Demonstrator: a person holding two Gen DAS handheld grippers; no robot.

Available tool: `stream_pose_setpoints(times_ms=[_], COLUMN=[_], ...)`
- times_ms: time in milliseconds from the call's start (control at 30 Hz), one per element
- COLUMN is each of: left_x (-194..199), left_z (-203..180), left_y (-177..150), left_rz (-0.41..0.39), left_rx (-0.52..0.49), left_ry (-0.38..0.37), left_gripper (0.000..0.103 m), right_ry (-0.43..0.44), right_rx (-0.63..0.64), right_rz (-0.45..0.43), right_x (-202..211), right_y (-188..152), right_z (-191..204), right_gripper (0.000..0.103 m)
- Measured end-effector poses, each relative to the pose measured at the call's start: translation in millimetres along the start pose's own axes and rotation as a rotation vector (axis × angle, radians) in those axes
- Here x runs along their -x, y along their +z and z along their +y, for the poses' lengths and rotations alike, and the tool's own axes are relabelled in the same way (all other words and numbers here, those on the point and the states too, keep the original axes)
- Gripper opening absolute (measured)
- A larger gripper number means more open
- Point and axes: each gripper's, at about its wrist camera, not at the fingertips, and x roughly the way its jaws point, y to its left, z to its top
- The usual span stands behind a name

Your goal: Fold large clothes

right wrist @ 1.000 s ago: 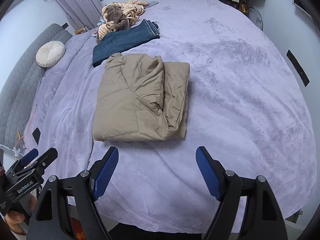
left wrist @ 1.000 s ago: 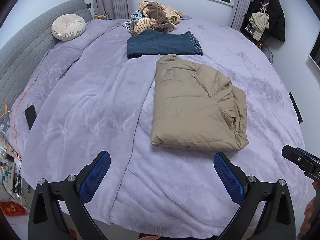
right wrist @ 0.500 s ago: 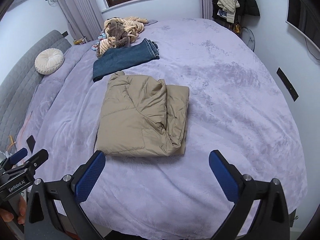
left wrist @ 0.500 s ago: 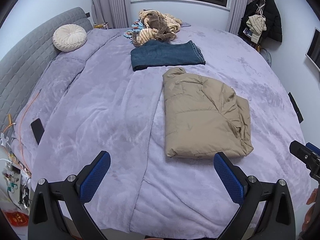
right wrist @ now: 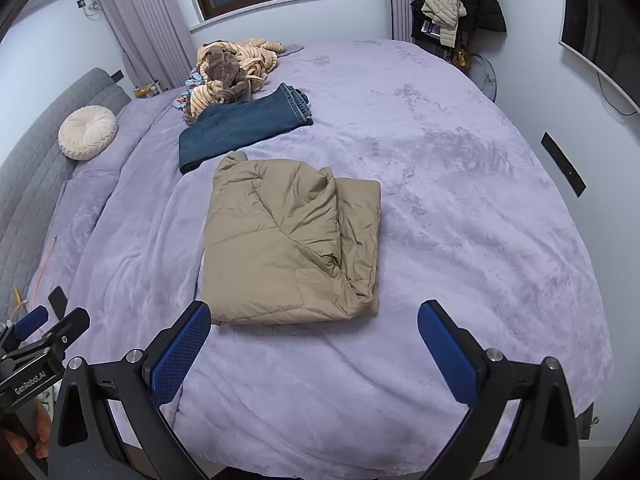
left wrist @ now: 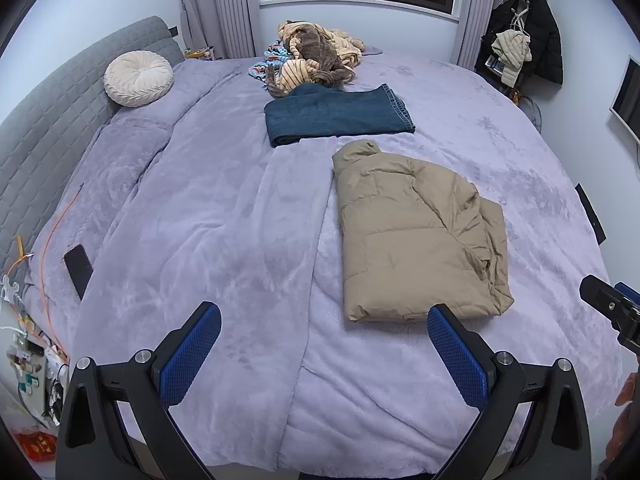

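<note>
A tan puffer jacket [left wrist: 416, 236] lies folded into a rectangle on the purple bed [left wrist: 224, 216]; it also shows in the right wrist view [right wrist: 292, 240]. My left gripper [left wrist: 324, 356] is open and empty, held above the bed's near edge, left of the jacket's near corner. My right gripper [right wrist: 314, 354] is open and empty, just short of the jacket's near edge. Folded blue jeans [left wrist: 336, 118] lie beyond the jacket, also in the right wrist view [right wrist: 244, 128].
A pile of unfolded striped and brown clothes [left wrist: 316, 60] sits at the far end of the bed. A round cream cushion [left wrist: 138, 78] leans on the grey headboard [left wrist: 44, 120]. A black phone [left wrist: 78, 266] lies near the left edge. Coats [right wrist: 456, 0] hang by the wall.
Both grippers have pulled back and risen away from the folded jacket, so more of the bed and room shows. The jacket has not moved. The right gripper's jaws opened wider.
</note>
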Motion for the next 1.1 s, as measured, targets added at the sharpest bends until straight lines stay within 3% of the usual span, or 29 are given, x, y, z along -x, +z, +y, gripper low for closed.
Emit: stream_pose_setpoints(times_ms=[1100], left_x=[-2.9], left_z=[2.8], left_y=[0.2], left_rz=[0.0], left_rx=[0.005], left_ry=[0.01], left_gripper=[0.103], right_ry=[-0.004], right_rx=[0.002], right_rz=[0.003], right_x=[1.9], right_y=[-1.0], right_z=[6.3], right_gripper=[0.103])
